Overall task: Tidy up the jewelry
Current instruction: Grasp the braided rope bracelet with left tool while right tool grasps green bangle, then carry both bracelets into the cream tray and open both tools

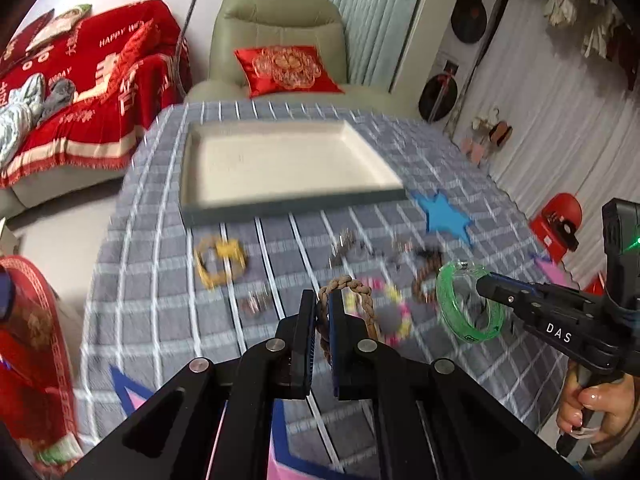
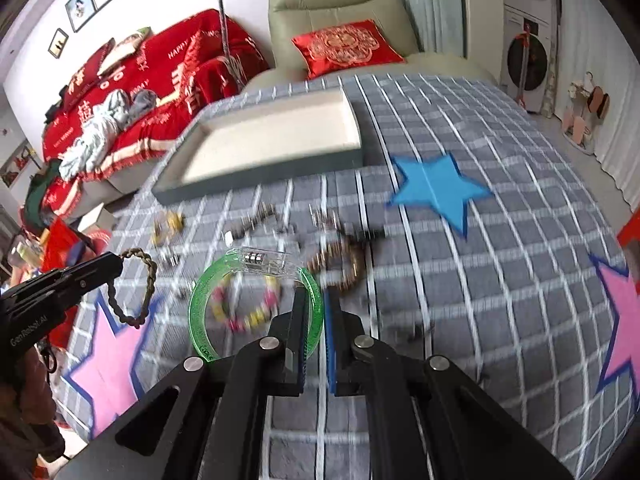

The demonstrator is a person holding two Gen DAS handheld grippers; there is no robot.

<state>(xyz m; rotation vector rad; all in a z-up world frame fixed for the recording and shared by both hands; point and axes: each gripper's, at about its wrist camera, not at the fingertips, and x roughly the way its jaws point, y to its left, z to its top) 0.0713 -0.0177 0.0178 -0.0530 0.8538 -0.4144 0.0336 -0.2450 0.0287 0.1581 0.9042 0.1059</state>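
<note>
My left gripper (image 1: 322, 300) is shut on a brown braided bracelet (image 1: 362, 294) and holds it above the checked tablecloth; it also shows in the right wrist view (image 2: 140, 280). My right gripper (image 2: 317, 300) is shut on a green translucent bangle (image 2: 208, 300), lifted off the cloth; the bangle also shows in the left wrist view (image 1: 460, 312). An empty cream-lined tray (image 1: 192, 184) lies at the far side of the table. Several pieces lie between: a yellow bracelet (image 1: 220, 260), a pink-and-yellow bead bracelet (image 1: 400, 312), a brown bead bracelet (image 2: 340, 264) and small metal pieces (image 1: 344, 244).
A blue star (image 2: 436, 188) and pink stars (image 2: 108, 360) are stuck on the grey checked cloth. A green armchair with a red cushion (image 1: 284, 68) stands behind the table. A sofa with a red blanket (image 1: 80, 92) is at the left.
</note>
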